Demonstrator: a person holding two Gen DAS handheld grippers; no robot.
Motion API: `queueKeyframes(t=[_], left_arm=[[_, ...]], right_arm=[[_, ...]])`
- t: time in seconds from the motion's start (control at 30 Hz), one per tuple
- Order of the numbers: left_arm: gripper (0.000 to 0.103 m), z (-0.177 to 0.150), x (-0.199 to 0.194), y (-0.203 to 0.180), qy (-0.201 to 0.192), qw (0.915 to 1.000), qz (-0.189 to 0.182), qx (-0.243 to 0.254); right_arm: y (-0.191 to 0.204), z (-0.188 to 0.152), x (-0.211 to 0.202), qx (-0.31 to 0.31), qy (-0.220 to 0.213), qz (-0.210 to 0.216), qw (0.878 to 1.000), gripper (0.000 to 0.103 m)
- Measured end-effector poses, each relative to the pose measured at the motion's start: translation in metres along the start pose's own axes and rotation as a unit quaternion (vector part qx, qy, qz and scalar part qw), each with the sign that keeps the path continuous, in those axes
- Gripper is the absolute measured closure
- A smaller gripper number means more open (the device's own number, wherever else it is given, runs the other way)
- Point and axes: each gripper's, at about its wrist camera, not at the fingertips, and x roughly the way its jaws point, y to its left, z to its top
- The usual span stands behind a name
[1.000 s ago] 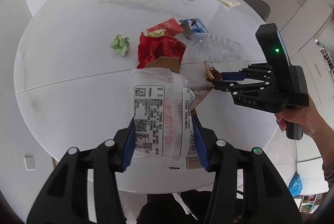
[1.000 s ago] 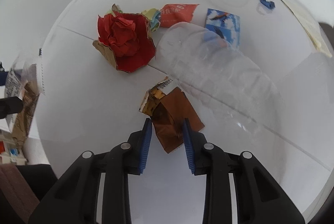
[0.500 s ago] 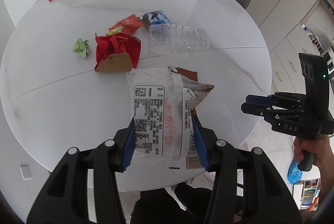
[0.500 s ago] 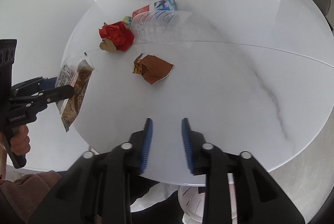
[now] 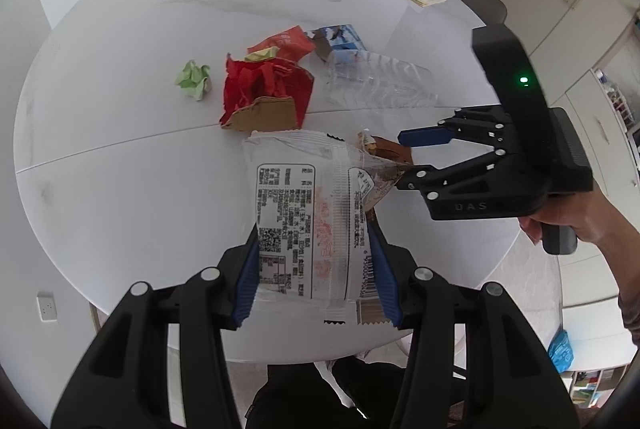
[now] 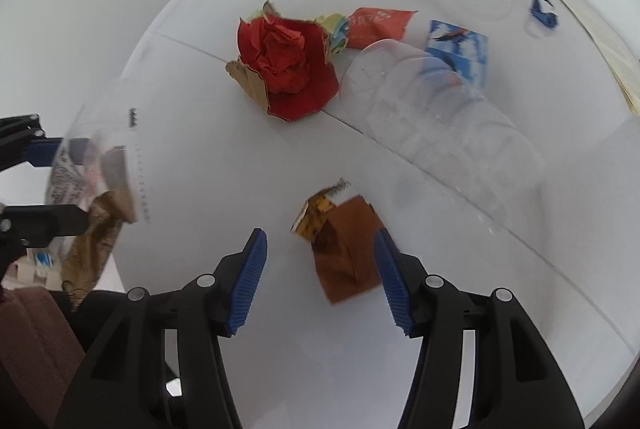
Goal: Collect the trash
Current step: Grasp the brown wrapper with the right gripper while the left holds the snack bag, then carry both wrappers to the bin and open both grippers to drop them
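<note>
Fingers spread over a brown wrapper; white round table.

both wrist views steeply down, sharing table

Right hand-held gripper body bears raised letters "DAS". The clear wrapper carries a QR code, barcode and small print, illegible.

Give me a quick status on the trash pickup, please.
Left claw shut on clear bag. Right claw open, jaws just widened, brown wrapper between them, ungripped. Clear bottle close beside wrapper.
</note>
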Motion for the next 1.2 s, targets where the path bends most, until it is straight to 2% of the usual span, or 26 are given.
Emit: queueKeyframes(t=[0.2,0.23,0.3,0.33,0.47,0.57,0.67,0.73,0.87,0.97,1.07,1.1,1.17,1.2], left_arm=[[0.055,0.004,0.006,0.009,0.004,0.9999,0.002,-0.009],[0.055,0.005,0.007,0.009,0.004,1.0000,0.003,-0.008],[0.055,0.008,0.009,0.009,0.005,1.0000,0.002,-0.006],[0.055,0.009,0.010,0.008,0.005,1.0000,0.002,-0.004],[0.055,0.013,0.010,0.002,0.004,1.0000,0.002,0.007],[0.055,0.015,0.008,-0.007,0.003,0.9998,-0.002,0.019],[0.055,0.014,0.004,-0.024,0.001,0.9992,-0.010,0.040],[0.055,0.013,0.002,-0.038,0.002,0.9983,-0.022,0.055],[0.055,0.003,0.002,-0.075,0.012,0.9942,-0.045,0.097],[0.055,-0.007,0.003,-0.105,0.023,0.9898,-0.062,0.126],[0.055,-0.019,0.003,-0.132,0.034,0.9856,-0.079,0.146],[0.055,-0.023,0.004,-0.142,0.038,0.9840,-0.083,0.153],[0.055,-0.031,0.005,-0.159,0.045,0.9814,-0.088,0.165],[0.055,-0.035,0.006,-0.167,0.047,0.9801,-0.090,0.170]], right_arm=[[-0.003,0.009,0.017,-0.030,0.022,-0.016,0.999,0.048],[-0.003,0.009,0.017,-0.032,0.024,-0.021,0.999,0.055],[-0.005,0.009,0.016,-0.035,0.024,-0.031,0.999,0.063],[-0.005,0.008,0.014,-0.033,0.021,-0.032,0.999,0.075],[-0.012,0.003,0.005,-0.006,0.008,-0.029,1.000,0.075],[-0.023,-0.012,-0.014,0.049,-0.013,-0.009,0.999,0.075],[-0.032,-0.045,-0.055,0.120,-0.050,0.011,0.992,0.075],[-0.033,-0.079,-0.087,0.166,-0.071,0.018,0.983,0.075],[-0.022,-0.161,-0.132,0.245,-0.079,0.000,0.966,0.074],[-0.019,-0.210,-0.134,0.287,-0.063,-0.015,0.956,0.073],[-0.020,-0.258,-0.116,0.325,-0.044,-0.021,0.945,0.073],[-0.023,-0.272,-0.104,0.336,-0.033,-0.024,0.941,0.068],[-0.029,-0.295,-0.082,0.360,-0.014,-0.024,0.933,0.053],[-0.030,-0.302,-0.077,0.367,-0.012,-0.026,0.930,0.040]])
